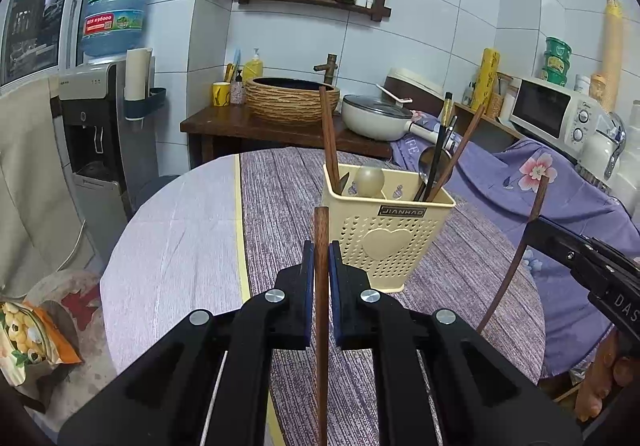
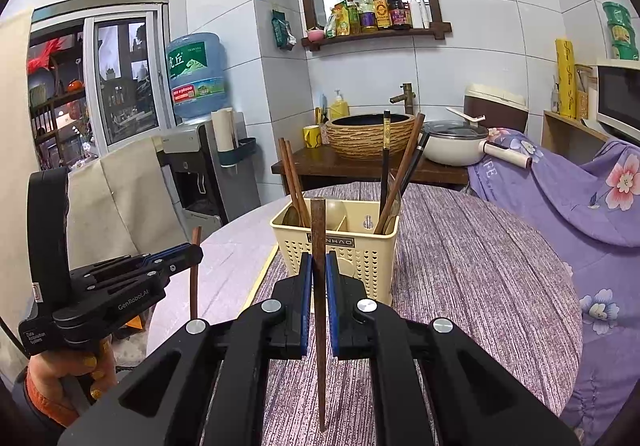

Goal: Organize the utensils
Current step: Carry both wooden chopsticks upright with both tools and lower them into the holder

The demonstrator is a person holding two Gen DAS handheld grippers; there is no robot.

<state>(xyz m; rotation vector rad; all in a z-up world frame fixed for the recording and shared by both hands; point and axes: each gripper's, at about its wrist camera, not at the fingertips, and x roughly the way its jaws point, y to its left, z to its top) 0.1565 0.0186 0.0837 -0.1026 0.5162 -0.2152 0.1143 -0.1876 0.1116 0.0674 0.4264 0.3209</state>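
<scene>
left tool (image 1: 321, 260): clamped an upright chopstick (image 1: 321, 326) | right tool (image 2: 319, 272): clamped another chopstick (image 2: 319, 246) | both held over worktop (image 2: 480, 266), just short of holder (image 1: 384, 238)

We list two black grippers (image 1: 319, 258) (image 2: 318, 266): blue pads (image 2: 306, 286), silver screws (image 2: 273, 305), white "GenRobot.AI" lettering (image 2: 134, 300).
</scene>
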